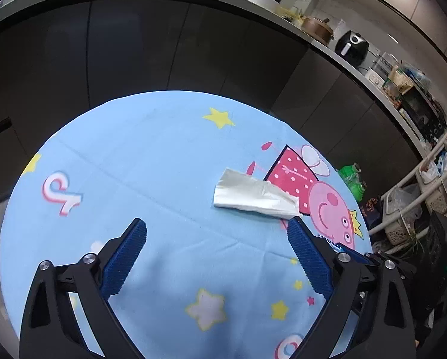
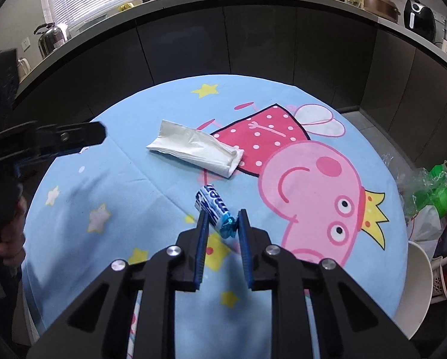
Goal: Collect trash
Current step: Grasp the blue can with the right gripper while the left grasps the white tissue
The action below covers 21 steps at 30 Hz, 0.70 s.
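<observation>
My right gripper [image 2: 222, 220] points steeply down over the near half of the tabletop, a little right of its middle. Its jaws stand narrow, blue ribbed pads nearly parallel, and they pinch the near twisted end of a candy wrapper [image 2: 214, 211]; both pads touch it.

My left gripper [image 1: 217, 233] also tilts down, over the near part of the tabletop. Its jaws are spread wide, with nothing between the pads; the right fingertip [image 1: 295, 227] sits just beside the tissue's [image 1: 253, 194] near corner. In the right wrist view this gripper reaches in from the left edge, and part of the hand [image 2: 12, 239] holding it shows below, at the table's left edge.
</observation>
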Motion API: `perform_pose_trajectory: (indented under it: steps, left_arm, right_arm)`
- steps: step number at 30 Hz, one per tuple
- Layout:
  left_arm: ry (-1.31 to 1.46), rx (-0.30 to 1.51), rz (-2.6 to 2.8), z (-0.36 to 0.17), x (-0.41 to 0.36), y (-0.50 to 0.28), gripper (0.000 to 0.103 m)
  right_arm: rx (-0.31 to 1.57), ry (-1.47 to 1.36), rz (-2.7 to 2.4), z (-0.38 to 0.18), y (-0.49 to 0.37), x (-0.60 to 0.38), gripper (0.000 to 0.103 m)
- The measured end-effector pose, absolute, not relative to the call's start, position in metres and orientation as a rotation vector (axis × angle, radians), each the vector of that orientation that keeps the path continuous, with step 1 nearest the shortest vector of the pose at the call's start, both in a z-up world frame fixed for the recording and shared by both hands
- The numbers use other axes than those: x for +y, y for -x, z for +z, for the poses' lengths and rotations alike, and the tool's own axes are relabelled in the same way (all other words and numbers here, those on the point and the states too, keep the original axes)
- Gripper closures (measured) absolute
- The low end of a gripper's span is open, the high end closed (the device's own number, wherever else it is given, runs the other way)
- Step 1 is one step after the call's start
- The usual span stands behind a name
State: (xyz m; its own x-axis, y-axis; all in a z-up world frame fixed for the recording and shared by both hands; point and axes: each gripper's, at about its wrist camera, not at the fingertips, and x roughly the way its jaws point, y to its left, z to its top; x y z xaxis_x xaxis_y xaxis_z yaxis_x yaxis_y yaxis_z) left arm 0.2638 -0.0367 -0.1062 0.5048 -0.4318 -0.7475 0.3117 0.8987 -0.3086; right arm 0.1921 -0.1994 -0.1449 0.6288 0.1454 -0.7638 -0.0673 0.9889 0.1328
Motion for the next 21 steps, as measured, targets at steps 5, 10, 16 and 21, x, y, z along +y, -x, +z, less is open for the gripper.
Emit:
perform_pose_trajectory:
  steps: [5,10,16,21]
  left_arm:
    - [0.119,0.977,-0.531,-0.116,-0.065,-0.311,0.026]
    - [0.130,1.016,-0.548,-0.129,-0.085,-0.342,0.038]
    - [0.047,1.064,-0.603,-0.146,-0.111,-0.345,0.072]
    - [0.120,1.092,-0.631,-0.153,-0.099,-0.331,0.096]
  right_arm:
    - [0.888,-0.121,0.143,-0.144,-0.187,-0.210,0.080]
    - [0.901,-0.138,0.163,-0.145,-0.184,-0.217,0.079]
    - [0.904,-0.144,0.181,-0.147,-0.181,-0.220,0.078]
    - [0.900,-0.159,0.195,-0.146,-0.174,-0.221,0.071]
